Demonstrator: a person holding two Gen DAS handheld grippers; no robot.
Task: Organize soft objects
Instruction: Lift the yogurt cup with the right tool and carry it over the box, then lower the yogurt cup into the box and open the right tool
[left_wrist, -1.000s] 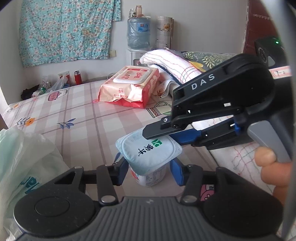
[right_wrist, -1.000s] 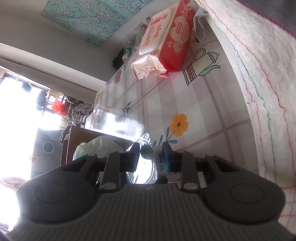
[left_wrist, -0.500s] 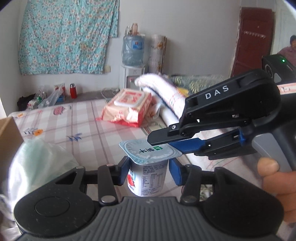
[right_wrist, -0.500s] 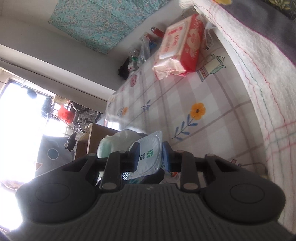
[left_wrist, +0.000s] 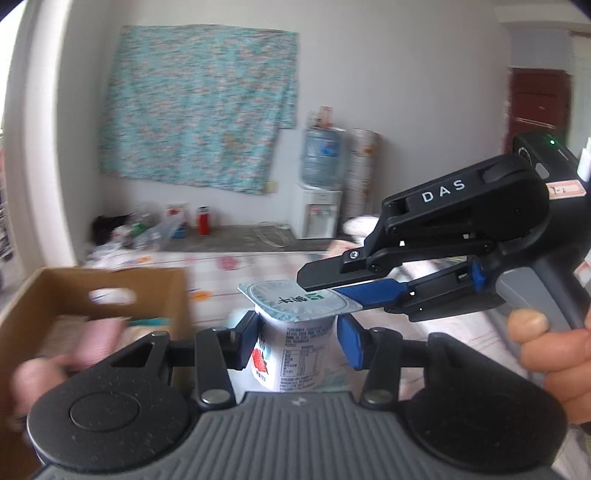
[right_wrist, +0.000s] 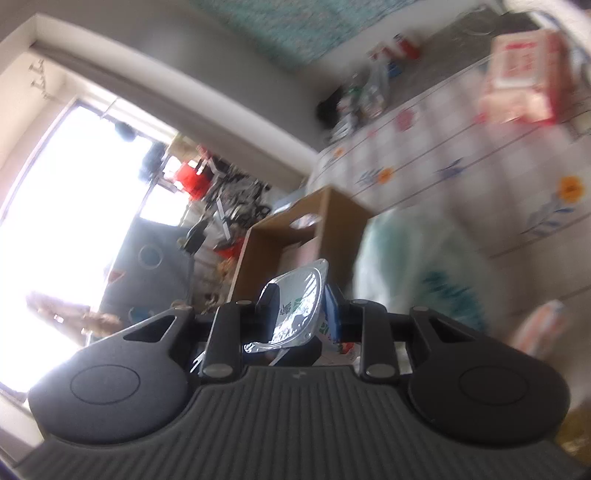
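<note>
Left wrist view gives me the clearest read: my left gripper (left_wrist: 297, 341) is clamped on the body of a yogurt cup (left_wrist: 291, 354), which stands upright between the blue pads, foil lid on top. My right gripper (left_wrist: 332, 286) comes in from the right, held by a hand (left_wrist: 550, 354), and its two fingers pinch the right edge of the lid. Near left sits an open cardboard box (left_wrist: 92, 295), with a blurred pink thing inside that I cannot identify. Far back I see a floral cloth (left_wrist: 199, 110) on the wall and a water dispenser (left_wrist: 321, 181).

Right wrist view adds what the other lacks: the lid seen edge-on between my right gripper's (right_wrist: 306, 310) closed fingers, a pale green plastic bag (right_wrist: 417, 266) just right of the box (right_wrist: 291, 236), a red wet-wipes pack (right_wrist: 524, 81) far off on the checked bedsheet (right_wrist: 461, 162), and a bright window (right_wrist: 74, 221) at left. This view is motion-blurred; the cup's body is mostly hidden behind the gripper.
</note>
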